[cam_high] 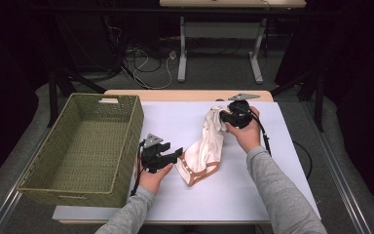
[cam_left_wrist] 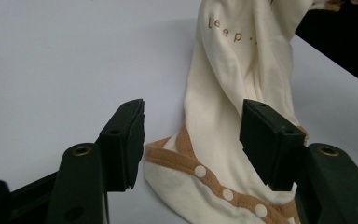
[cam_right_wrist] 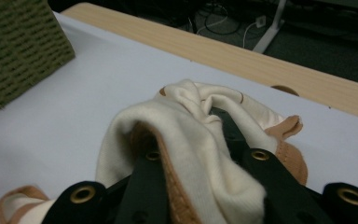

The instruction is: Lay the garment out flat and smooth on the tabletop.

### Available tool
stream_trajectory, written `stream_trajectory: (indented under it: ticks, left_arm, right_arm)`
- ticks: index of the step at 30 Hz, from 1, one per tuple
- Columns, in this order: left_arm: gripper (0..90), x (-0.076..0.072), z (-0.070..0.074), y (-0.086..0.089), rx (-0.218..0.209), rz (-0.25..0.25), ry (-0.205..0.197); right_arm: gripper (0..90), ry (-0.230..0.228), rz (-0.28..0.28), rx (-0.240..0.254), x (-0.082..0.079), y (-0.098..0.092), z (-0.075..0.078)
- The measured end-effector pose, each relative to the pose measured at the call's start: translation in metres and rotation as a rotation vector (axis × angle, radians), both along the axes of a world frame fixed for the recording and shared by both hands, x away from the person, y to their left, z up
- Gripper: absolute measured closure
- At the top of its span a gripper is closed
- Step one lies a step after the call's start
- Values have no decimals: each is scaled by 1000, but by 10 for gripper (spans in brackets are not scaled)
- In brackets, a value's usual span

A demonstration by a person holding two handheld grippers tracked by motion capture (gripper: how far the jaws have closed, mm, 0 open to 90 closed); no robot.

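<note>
**Right tongs lift one end of the cream garment**

Our right tongs (cam_high: 225, 117) are clamped on the upper end of the cream garment (cam_high: 208, 144), the cloth bunched between and over the black jaws in the right gripper view (cam_right_wrist: 193, 140). That end is raised off the bench (cam_high: 175, 119), near its far edge, while the rest hangs down and trails toward us.

Our left tongs (cam_high: 174, 155) stand apart, gripping nothing. In the left gripper view their jaws frame the lower end of the garment (cam_left_wrist: 233, 121), which lies flat on the white bench top (cam_left_wrist: 65, 60). That end carries a tan border with a row of white snaps (cam_left_wrist: 227, 194), and tan lettering (cam_left_wrist: 230, 32) shows higher up on the cloth. The left tongs sit just beside this lower end, pointing at it from the left.

A woven green basket (cam_high: 85, 146) stands on the left part of the bench, close to our left hand (cam_high: 153, 178). Beyond the bench, cables (cam_high: 146, 61) lie on the floor.
</note>
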State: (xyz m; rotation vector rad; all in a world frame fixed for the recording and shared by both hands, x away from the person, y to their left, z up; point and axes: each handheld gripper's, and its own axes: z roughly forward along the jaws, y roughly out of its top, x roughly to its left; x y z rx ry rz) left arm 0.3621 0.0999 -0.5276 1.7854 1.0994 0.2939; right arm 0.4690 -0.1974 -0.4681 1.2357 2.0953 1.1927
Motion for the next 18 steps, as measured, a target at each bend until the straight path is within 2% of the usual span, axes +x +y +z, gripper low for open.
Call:
stream_trajectory:
  ticks: [7,14,18]
  left_arm:
    - [409,0,-1,1,-2,8,7]
    - [410,1,-1,2,5,8,5]
    - [410,1,-1,2,7,10,4]
  right_arm:
    - [779,67,-38,-38,11,-7,-22]
    - [778,143,-77,-51,15,-20,-47]
    - [778,158,-80,-60,15,-22,-55]
